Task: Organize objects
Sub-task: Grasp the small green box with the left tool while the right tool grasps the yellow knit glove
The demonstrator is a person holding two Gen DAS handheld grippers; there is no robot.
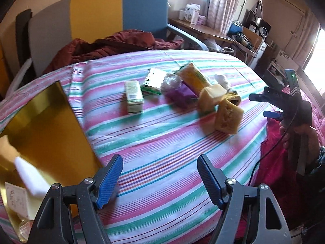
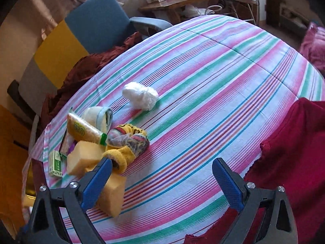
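Left gripper (image 1: 160, 180) fingers apart, nothing between them, hovering over the pink-green-white striped bedsheet (image 1: 162, 142). Right gripper (image 2: 162, 185) fingers also apart and empty, its left finger just in front of the two yellow sponge blocks (image 2: 85, 160). Clutter sits clustered mid-bed: small green-white carton box (image 1: 133, 97), green foil packet (image 1: 154, 79), purple item in clear plastic wrap (image 1: 178, 92), yellow wrapped biscuit pack (image 2: 81, 129), yellow patterned sock roll (image 2: 128, 142), rolled white-blue cloth (image 2: 97, 116). Crumpled white plastic bag (image 2: 141, 95) lies apart from the pile. Open gold-lined box (image 1: 42, 122) at bed's left edge, holding a white foam block (image 1: 32, 174).
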